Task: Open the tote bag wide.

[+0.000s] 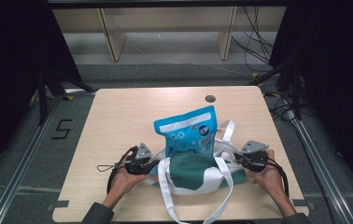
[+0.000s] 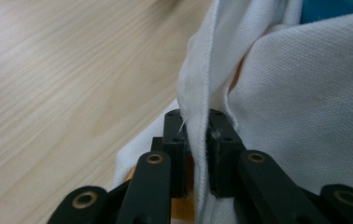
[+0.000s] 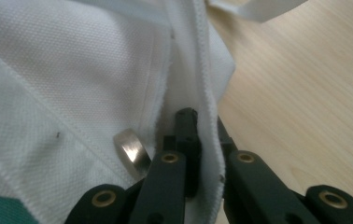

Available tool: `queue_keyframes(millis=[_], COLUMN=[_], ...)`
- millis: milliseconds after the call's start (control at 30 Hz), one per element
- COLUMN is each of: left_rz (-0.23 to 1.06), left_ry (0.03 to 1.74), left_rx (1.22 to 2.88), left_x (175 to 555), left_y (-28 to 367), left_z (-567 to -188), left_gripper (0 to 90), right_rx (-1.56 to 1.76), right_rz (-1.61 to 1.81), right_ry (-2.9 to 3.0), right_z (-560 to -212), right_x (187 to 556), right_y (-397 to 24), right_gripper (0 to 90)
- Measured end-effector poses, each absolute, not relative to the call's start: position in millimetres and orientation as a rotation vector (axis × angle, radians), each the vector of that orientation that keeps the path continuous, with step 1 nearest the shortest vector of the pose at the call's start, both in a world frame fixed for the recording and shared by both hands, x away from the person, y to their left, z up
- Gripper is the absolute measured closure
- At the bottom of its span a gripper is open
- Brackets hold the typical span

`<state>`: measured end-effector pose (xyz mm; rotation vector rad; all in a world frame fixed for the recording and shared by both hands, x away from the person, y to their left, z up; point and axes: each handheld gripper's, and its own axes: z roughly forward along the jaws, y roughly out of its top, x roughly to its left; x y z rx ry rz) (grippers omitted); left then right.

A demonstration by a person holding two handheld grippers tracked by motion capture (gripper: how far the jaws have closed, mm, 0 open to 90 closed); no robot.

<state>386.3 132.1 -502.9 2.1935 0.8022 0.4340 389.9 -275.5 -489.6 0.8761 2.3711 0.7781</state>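
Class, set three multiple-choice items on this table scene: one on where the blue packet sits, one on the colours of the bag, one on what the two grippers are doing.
1. Where is the blue snack packet?
A. Sticking out of the bag's mouth
B. On the floor
C. At the table's far left corner

2. What colours is the tote bag?
A. Red and black
B. White and green
C. All yellow

3. What state are the left gripper and the right gripper in?
A. Both open above the table
B. One open, one shut
C. Both shut on the bag's edge

Key: 1 A, the high view shows the packet rising from the bag's opening; 2 B, white fabric with green patches; 3 C, each gripper view shows a white hem pinched between the jaws.
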Motion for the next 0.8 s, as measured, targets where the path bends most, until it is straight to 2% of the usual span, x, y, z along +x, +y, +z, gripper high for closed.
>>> queue_keyframes(millis=[133,333,467,533,633,733,800], left_rz=[0.470,0.435,0.478,0.458,0.463,0.420,0.439], left_ry=[0.786,0.826,0.842,0.906,0.942,0.949,0.928], left_rx=[2.208,2.147,2.099,2.026,1.972,1.917,1.924], left_x=[382.3,379.9,382.8,382.8,382.9,381.2,380.5], left_y=[131.5,132.9,142.4,147.7,151.4,151.3,148.8], left_z=[-505.3,-503.2,-489.3,-479.9,-473.7,-464.9,-460.2], left_gripper=[79.5,76.1,62.0,54.3,49.0,47.7,47.3], right_rx=[0.888,0.874,0.976,1.008,1.022,1.035,1.003], right_rz=[0.781,0.773,0.767,0.934,1.019,1.155,1.184], right_ry=[2.377,2.380,2.306,2.209,2.155,2.151,2.152], right_z=[-493.8,-494.5,-483.6,-462.1,-442.6,-416.1,-402.1], right_x=[387.6,388.2,388.1,386.0,382.0,370.5,362.5], right_y=[-276.0,-274.7,-277.3,-285.5,-289.3,-290.2,-286.7], right_gripper=[88.0,86.6,66.2,57.5,54.2,53.4,51.9])
